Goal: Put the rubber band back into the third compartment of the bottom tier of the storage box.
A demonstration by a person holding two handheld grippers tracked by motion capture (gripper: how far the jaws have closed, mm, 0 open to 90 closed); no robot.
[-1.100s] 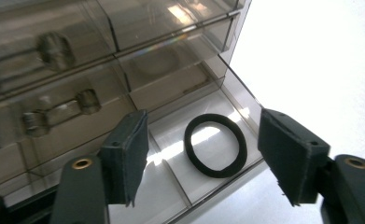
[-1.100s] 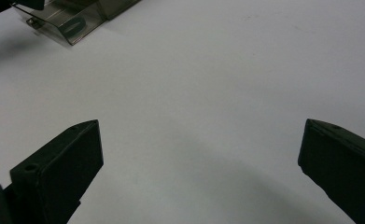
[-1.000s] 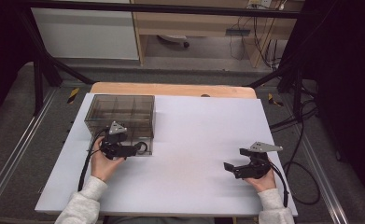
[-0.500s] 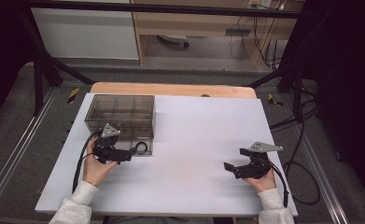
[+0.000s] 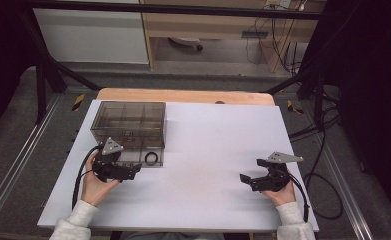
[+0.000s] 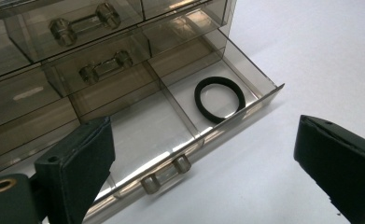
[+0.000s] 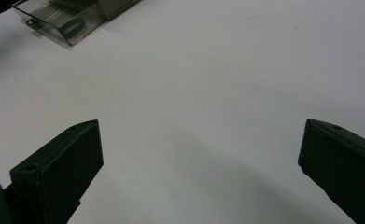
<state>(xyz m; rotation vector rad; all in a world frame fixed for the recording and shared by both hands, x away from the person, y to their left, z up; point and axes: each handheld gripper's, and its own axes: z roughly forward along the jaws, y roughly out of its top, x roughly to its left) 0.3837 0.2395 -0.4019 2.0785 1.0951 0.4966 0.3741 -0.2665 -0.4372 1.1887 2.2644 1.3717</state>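
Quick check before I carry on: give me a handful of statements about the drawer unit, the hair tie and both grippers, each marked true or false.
1. The bottom drawer of the smoky clear plastic drawer cabinet is pulled out. True.
2. The black elastic hair tie lies on the white table outside the drawer. False: it lies inside the open drawer's right compartment.
3. The left gripper is clamped on the drawer's knob. False: its jaws have just been opening and stand wide, nothing pressed between them.
4. The right gripper holds nothing. True.
5. The upper drawers are open. False: they are closed.
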